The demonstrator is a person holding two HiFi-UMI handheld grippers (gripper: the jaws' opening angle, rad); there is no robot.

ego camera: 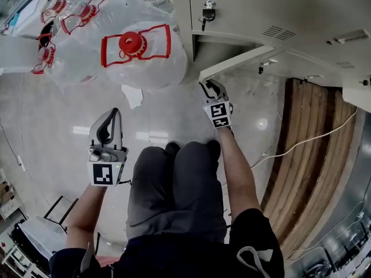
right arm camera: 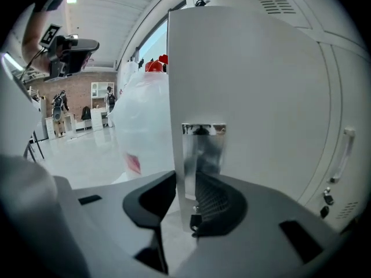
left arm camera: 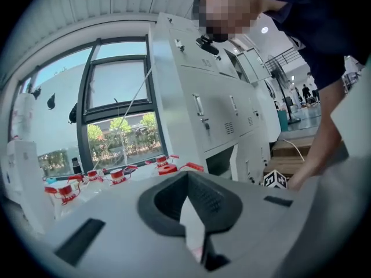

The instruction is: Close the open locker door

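- The right gripper (ego camera: 207, 86) (right arm camera: 182, 185) is clamped on the free edge of the locker door (ego camera: 240, 61) (right arm camera: 249, 97). Its 2 jaws stand narrow, 1 pad on each face, just below a shiny metal plate (right arm camera: 203, 149).
- The door stands open, swung out from the bottom row of the grey lockers (ego camera: 278, 10), with its dark compartment behind it.
- The left gripper (ego camera: 112, 116) (left arm camera: 186, 177) hangs over the pale floor (ego camera: 168, 120), well apart from the door. Its jaw tips are together with nothing between them.
- Each gripper's cube shows a black-and-white square marker (ego camera: 219, 113), a pattern rather than letters.
- Clear water jugs (ego camera: 136, 45) with red caps stand left of the lockers. 1 carries a small red label (right arm camera: 132, 163), too blurred to read.
- A wooden pallet (ego camera: 301, 155) lies at the right.
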